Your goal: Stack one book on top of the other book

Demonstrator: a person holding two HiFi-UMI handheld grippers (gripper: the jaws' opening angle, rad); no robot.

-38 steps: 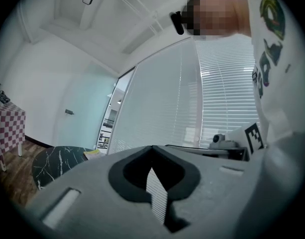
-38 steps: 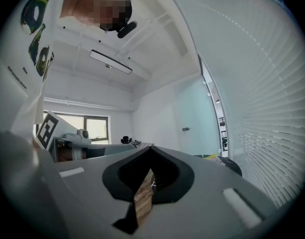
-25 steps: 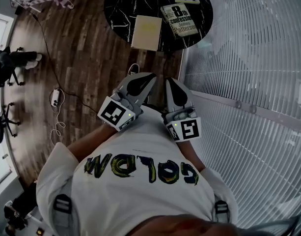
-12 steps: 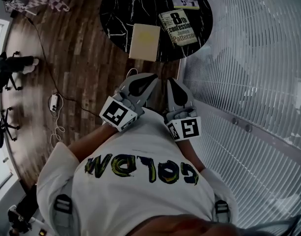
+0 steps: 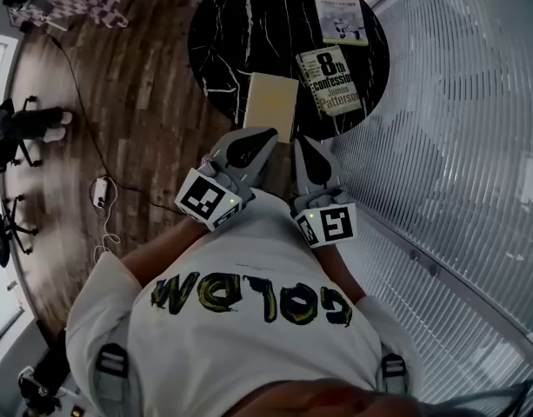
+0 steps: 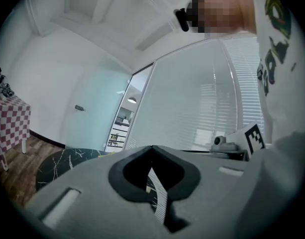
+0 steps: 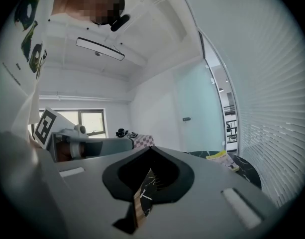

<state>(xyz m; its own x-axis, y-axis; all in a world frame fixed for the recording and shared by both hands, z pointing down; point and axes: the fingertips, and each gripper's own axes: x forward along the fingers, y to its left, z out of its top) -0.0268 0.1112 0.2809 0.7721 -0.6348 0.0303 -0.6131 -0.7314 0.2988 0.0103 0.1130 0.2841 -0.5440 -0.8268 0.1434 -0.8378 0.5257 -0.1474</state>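
Head view: the left gripper and right gripper are both clamped shut and empty. They are held side by side, roughly level, out from the person's chest, tips at the near rim of the round black table. A plain yellow book lies nearest, a paperback just beside it, a third book beyond. No stacking has begun; the likely next move is opening the jaws over a book.

Head view dim and underexposed, colours muted; slatted glass wall reads brightest, wooden floor darkest; strong barrel distortion bends lines toward the edges; both gripper views bright and evenly lit, daylight entering by a window; black circular vignette at corners; nearest foreground slightly soft.
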